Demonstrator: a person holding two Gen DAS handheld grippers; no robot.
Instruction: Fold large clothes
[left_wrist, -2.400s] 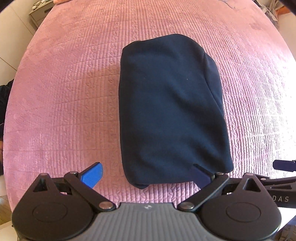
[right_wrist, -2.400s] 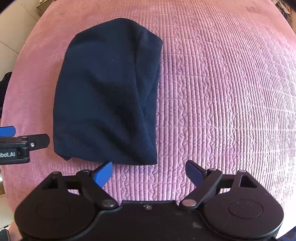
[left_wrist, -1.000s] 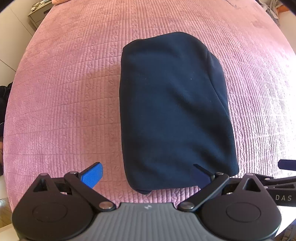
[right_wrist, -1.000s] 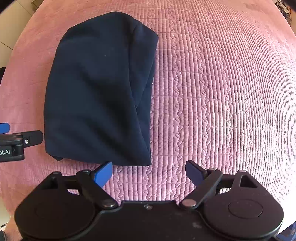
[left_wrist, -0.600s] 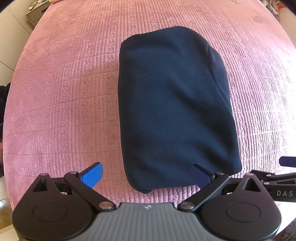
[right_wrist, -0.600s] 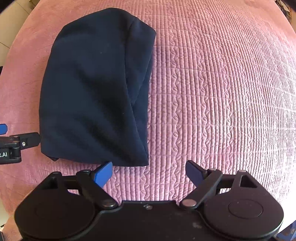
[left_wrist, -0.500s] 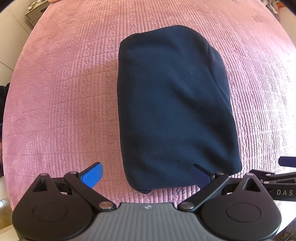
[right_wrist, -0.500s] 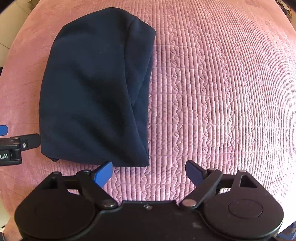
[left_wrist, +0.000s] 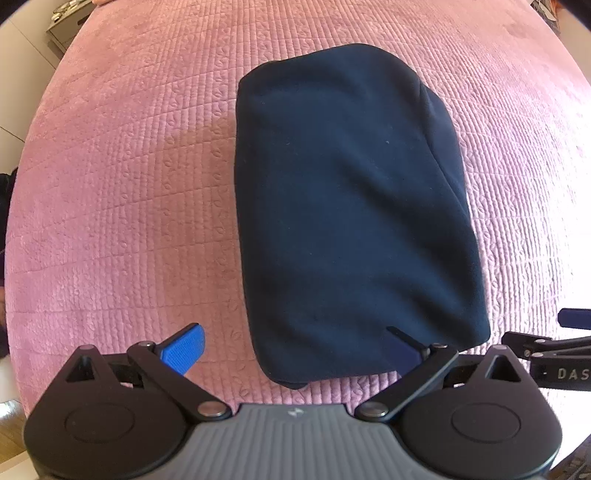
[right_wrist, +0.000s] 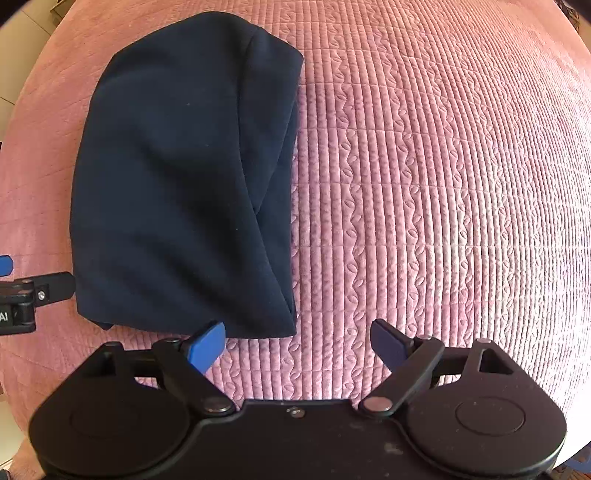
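Observation:
A dark navy garment (left_wrist: 347, 206) lies folded into a thick rectangle on the pink quilted bed cover (left_wrist: 129, 192). It also shows in the right wrist view (right_wrist: 184, 184), with its layered fold edge on the right side. My left gripper (left_wrist: 295, 350) is open and empty, hovering over the garment's near edge, its right fingertip over the cloth. My right gripper (right_wrist: 299, 343) is open and empty, just short of the garment's near right corner. Each gripper's side shows in the other's view.
The bed cover (right_wrist: 443, 184) stretches wide to the right of the garment. A grey nightstand (left_wrist: 62, 22) stands at the far left corner. Wooden floor (left_wrist: 11, 417) shows past the bed's near left edge.
Both grippers stay open and empty. The views have shifted slightly and the garment sits a little lower than half a second ago. The garment itself has not moved.

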